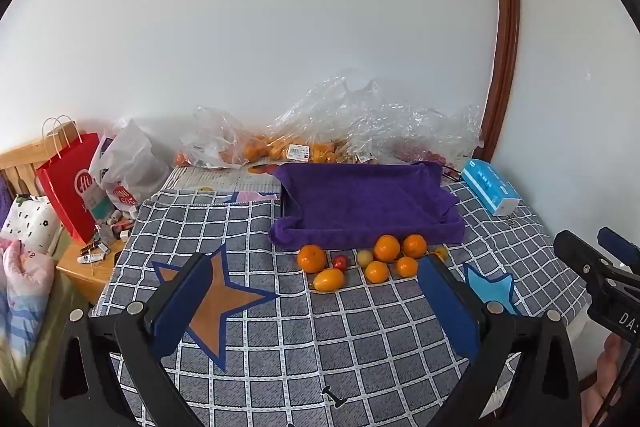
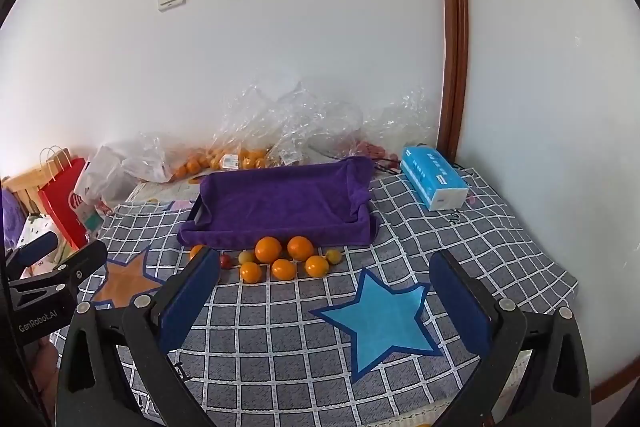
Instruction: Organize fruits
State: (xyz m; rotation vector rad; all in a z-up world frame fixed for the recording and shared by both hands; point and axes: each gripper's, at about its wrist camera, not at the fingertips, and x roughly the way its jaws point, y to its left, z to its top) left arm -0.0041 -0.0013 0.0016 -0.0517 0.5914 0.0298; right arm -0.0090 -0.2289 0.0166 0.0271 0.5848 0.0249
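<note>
Left gripper [image 1: 316, 291] and right gripper [image 2: 326, 283], jaws spread wide and gripping nothing, are hovering short of the fruits [image 1: 376, 257] lying before the purple-lined tray [image 1: 360, 203].

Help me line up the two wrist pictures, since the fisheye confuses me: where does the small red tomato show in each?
Left wrist view: the small red tomato lies just below centre, between the leftmost orange and a pale yellow-green fruit, in front of the purple tray.
Right wrist view: it sits left of centre, beside the left finger's tip.
Shared landmark: the purple towel-lined tray directly behind the fruit.
</note>
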